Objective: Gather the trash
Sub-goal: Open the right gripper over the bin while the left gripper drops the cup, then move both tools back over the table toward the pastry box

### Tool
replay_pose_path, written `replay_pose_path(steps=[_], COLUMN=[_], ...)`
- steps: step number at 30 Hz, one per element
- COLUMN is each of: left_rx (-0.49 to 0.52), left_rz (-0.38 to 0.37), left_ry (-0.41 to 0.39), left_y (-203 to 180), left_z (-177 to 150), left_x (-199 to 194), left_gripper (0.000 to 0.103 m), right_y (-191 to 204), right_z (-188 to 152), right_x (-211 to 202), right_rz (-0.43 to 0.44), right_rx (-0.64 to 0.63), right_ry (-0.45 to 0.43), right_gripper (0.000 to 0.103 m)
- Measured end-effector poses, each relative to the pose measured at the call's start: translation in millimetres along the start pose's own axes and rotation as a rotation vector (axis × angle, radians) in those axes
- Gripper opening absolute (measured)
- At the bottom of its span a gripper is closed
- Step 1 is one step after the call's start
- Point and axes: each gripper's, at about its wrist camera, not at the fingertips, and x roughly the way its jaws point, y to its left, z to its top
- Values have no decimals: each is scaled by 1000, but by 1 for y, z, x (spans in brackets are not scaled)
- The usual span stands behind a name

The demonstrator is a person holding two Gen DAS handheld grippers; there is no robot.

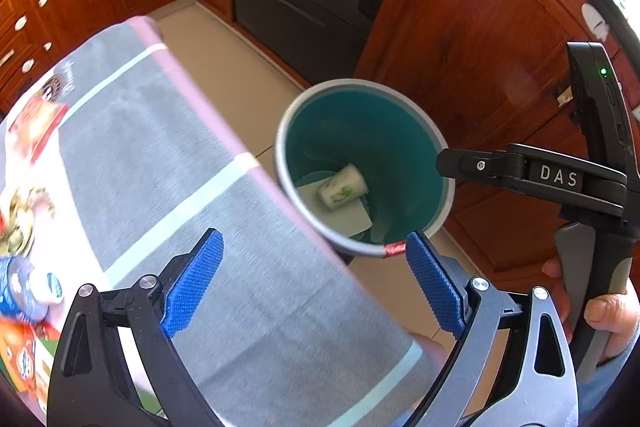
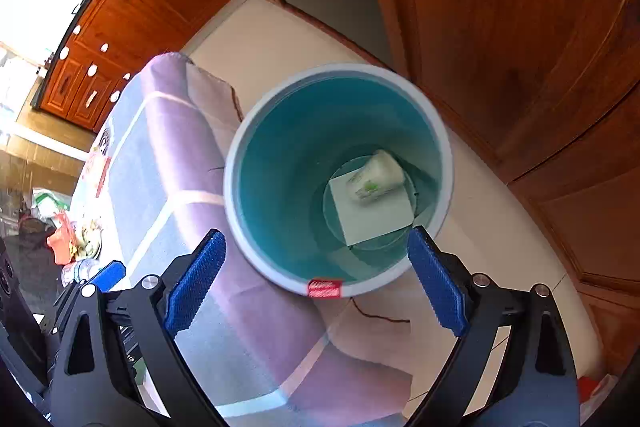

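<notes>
Now both grippers, left and right, hover over bin, fingers spread, nothing between. Cup and card lie at bin bottom. Remaining trash on surface: bottle light, slippery; pinch mid-body.

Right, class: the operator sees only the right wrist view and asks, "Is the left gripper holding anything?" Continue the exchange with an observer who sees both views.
Observer: No. The left gripper is open, with nothing between its pads, above the edge of the tablecloth.
Operator: How does my right gripper look from that side?
Observer: Its black front end crosses the rim of the bin on the cabinet side.
Operator: Any sign it is switched on?
Observer: Yes, a small green light glows on its body.
</notes>
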Motion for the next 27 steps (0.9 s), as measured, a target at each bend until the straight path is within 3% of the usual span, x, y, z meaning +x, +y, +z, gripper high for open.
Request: replay_pose_path(steps=[4,16,23,27], left_rx=[-41,-151,-230,-284], left_rz=[9,81,129,162], left_ry=[-20,-65,-136,-138], left_y=[18,84,143,183], left_z=[-16,-84,-140,-173], left_x=[-20,-77,-124,-134], left_gripper=[98,99,99,99], right_y=[20,107,175,219], right_z=[-11,-63,-108,-143], right_x=[-5,-3,4,11], right_rz=[14,61,80,88], right_rx=[-40,-215,-344,-447], right_ry=[-3,58,129,186], right_gripper=[88,88,88,88])
